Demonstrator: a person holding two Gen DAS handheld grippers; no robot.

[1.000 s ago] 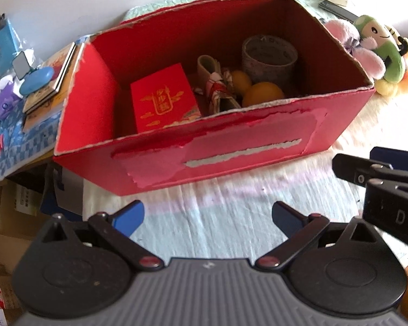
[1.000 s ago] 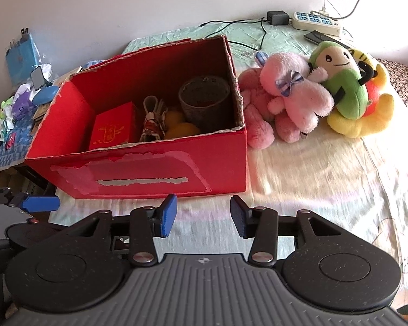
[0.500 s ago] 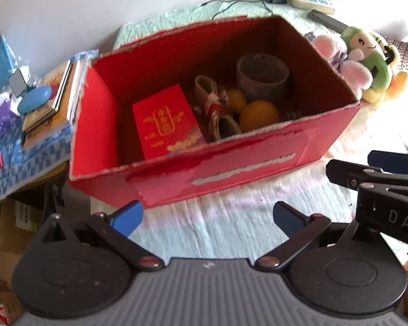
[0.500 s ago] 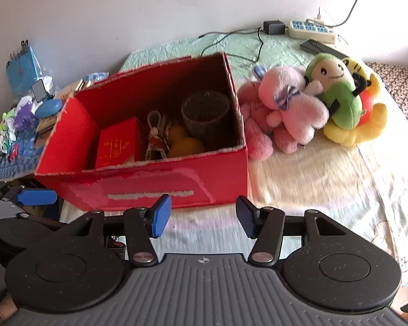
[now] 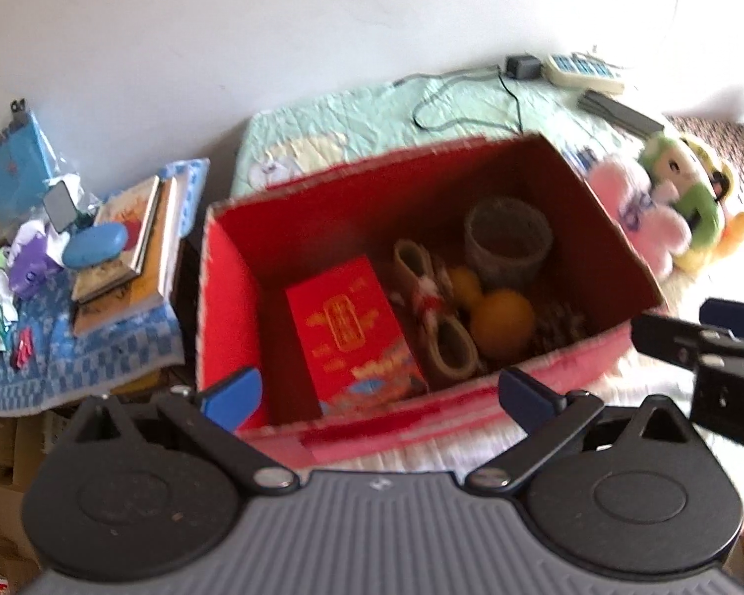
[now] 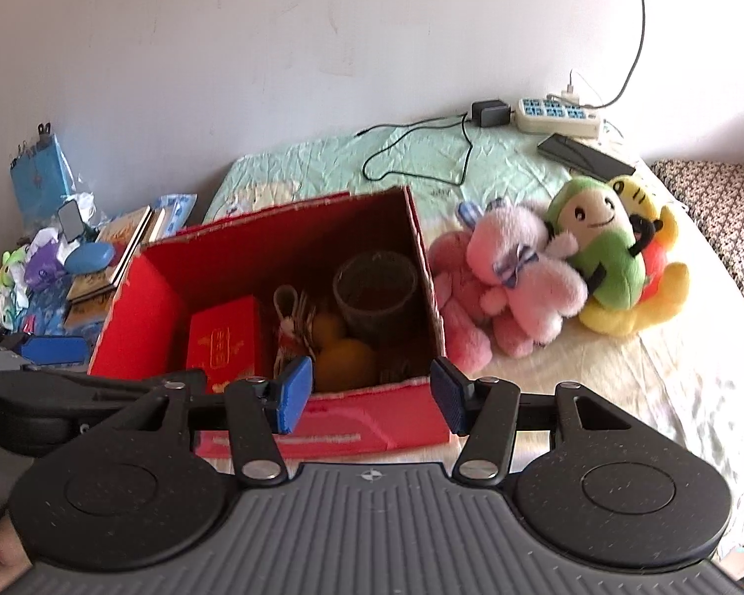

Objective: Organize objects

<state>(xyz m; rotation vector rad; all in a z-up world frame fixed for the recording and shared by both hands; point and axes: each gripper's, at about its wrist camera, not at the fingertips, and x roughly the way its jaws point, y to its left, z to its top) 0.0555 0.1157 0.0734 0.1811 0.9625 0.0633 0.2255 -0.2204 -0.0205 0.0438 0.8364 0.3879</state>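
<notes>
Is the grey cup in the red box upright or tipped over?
Upright: the cup stands in the box, its round rim facing up.

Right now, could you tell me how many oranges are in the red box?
2: a larger orange by the box's near wall, a smaller orange behind it beside the cup. More may be hidden.

Red box (image 6: pixel 322 426) sitting open-topped, its right front corner bare; plush toys (image 6: pixel 545 277) crowding its right wall.
</notes>
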